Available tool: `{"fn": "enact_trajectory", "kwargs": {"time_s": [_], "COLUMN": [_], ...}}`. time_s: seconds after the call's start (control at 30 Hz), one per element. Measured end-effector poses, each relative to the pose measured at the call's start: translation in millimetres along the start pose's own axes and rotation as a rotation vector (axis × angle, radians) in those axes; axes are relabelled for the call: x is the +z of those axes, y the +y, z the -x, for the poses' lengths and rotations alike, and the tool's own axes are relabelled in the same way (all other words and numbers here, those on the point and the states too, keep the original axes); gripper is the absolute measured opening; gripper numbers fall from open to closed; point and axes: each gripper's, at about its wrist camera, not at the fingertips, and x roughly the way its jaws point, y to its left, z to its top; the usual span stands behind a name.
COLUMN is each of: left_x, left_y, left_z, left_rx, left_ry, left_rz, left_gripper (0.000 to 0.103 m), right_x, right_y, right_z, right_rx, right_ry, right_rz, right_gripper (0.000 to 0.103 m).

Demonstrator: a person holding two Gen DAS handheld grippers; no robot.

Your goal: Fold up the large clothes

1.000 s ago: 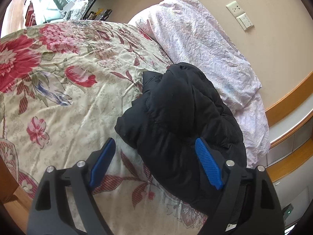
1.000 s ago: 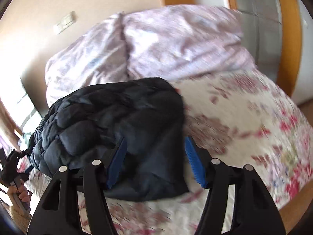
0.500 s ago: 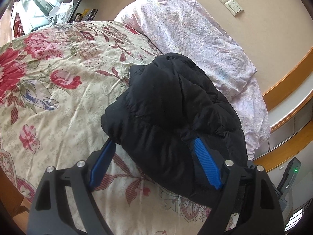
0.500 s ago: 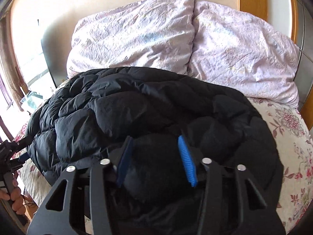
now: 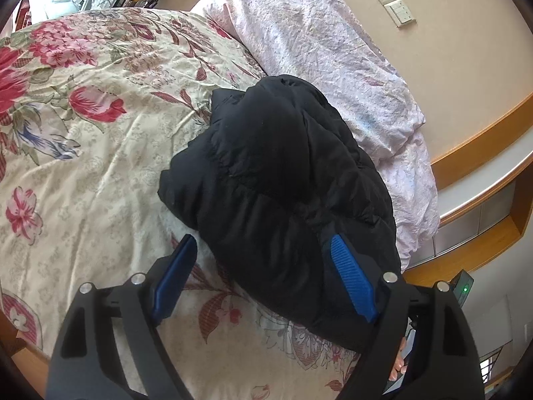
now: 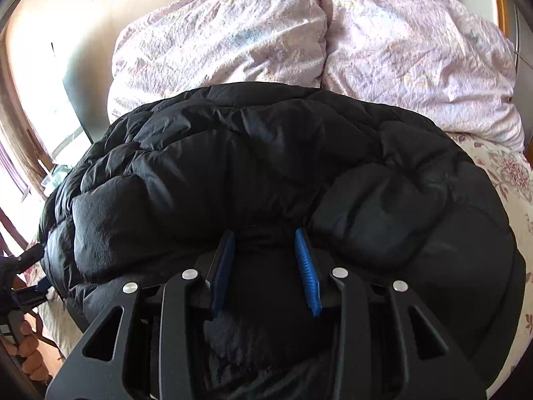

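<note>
A bed covered by a cream bedspread point(image 5: 83, 166) printed with red flowers fills the left wrist view, set against a beige wall carrying a socket and switch plate point(image 5: 393, 1) and a curved wooden headboard point(image 5: 483, 140). A black puffer jacket point(image 5: 283, 183), bundled into a thick mound, lies on the bedspread directly against a pale lilac pillow point(image 5: 326, 66) on the headboard side. The left tongs point(image 5: 263, 256) stand wide open over the near edge of the jacket: the right-hand blue pad point(image 5: 349, 280) lies over the dark fabric, while the left-hand one point(image 5: 173, 280) lies over the bare bedspread just beside the jacket; whether either pad touches is not resolvable. Beyond the jacket, toward the foot of the bed, cluttered furniture appears at the frame's upper left, too small to identify. In the right wrist view, the jacket point(image 6: 266, 166) occupies most of the frame, its quilted panels bulging, with two lilac pillows point(image 6: 233, 33) side by side directly behind it and the flowered bedspread point(image 6: 509, 173) showing at the jacket's right. The right tongs point(image 6: 265, 243) are partly closed, their blue pads pressed into a fold of the jacket that fills the gap between them.
</note>
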Motion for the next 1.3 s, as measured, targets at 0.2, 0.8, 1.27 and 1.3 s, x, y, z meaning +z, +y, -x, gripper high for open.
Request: {"fn": "enact_trajectory", "kwargs": {"time_s": [0.2,0.8,1.27,1.3], "left_x": [9.0,38.7,48.3,48.7], "left_y": [-1.6,-25.8,-14.0,-15.5], "left_z": [-15.4,-63.6,-74.8,-75.7], "left_rx": [-0.006,0.013,-0.157,-0.159], "left_ry": [-0.008,-0.051,0.042,0.046], "left_rz": [0.037,0.127,0.156,0.148], "left_gripper": [0.076,0.100,0.075,0.077], "right_x": [-1.9,-15.2,-21.8,-21.7], "right_y": [-6.4,-3.9,-7.8,-7.7], "right_z": [-8.5,-26.1,-20.1,-19.9], "right_rx": [-0.020,-0.044,-0.018,-0.019], "right_ry": [0.016,0.035,0.019,0.018], "right_rz": [0.001,0.052,0.055,0.056], "right_gripper": [0.039,0.040,0.040,0.040]}}
